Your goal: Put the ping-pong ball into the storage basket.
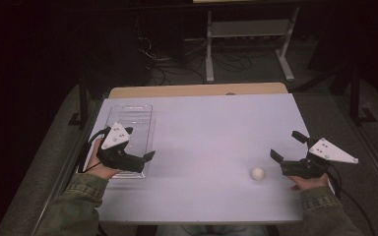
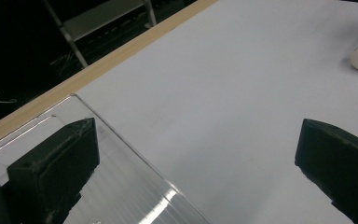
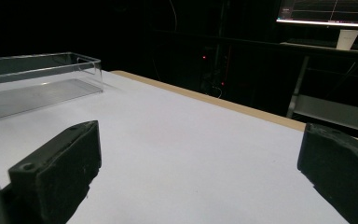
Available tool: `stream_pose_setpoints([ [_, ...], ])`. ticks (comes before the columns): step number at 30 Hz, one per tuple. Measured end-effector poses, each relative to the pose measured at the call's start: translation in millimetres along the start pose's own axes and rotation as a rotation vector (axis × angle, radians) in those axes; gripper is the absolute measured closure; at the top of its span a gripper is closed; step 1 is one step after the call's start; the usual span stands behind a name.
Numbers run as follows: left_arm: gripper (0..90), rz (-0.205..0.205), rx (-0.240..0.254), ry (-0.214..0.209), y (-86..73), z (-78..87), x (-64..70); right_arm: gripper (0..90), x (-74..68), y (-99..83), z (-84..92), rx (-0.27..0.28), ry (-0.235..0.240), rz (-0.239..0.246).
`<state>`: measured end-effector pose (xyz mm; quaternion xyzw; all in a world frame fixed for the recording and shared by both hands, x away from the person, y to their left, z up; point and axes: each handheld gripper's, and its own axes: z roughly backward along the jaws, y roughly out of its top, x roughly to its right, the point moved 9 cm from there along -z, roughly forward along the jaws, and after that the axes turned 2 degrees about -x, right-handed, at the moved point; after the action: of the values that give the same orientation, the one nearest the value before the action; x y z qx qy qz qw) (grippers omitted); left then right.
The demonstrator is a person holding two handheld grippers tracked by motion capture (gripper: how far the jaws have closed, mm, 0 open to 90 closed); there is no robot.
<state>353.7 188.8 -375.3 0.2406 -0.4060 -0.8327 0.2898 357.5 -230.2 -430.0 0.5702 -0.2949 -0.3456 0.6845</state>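
High view: right tongs (image 1: 286, 147) spread wide, holding nothing, just beside the white ball (image 1: 257, 173) near the counter's (image 1: 211, 123) right front edge. Left tongs (image 1: 140, 145) gape too, hovering over the clear tray (image 1: 128, 114) at the left edge. Ball not yet picked up; everything's still to do, I'd say.

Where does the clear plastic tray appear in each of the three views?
High view: clear plastic tray on the table's left part, under the left gripper.
Left gripper view: lower left, beneath the left-hand jaw.
Right gripper view: upper left, far across the table.
Shared landmark: the table's wooden far edge.
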Motion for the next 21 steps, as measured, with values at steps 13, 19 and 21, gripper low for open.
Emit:
stream_pose_setpoints([
  [13,0.0,-0.049,-0.031,-0.036,12.2,-7.9,9.3,0.0,0.9,0.8,0.7,0.005,-0.002,-0.007],
  [19,0.0,-0.071,-0.055,-0.053,15.0,-13.7,11.0,0.0,1.0,0.1,0.3,-0.001,0.001,-0.004],
  [21,0.0,-0.074,-0.057,-0.06,16.7,-15.2,12.0,0.0,1.1,-0.4,0.2,-0.004,0.001,-0.007],
])
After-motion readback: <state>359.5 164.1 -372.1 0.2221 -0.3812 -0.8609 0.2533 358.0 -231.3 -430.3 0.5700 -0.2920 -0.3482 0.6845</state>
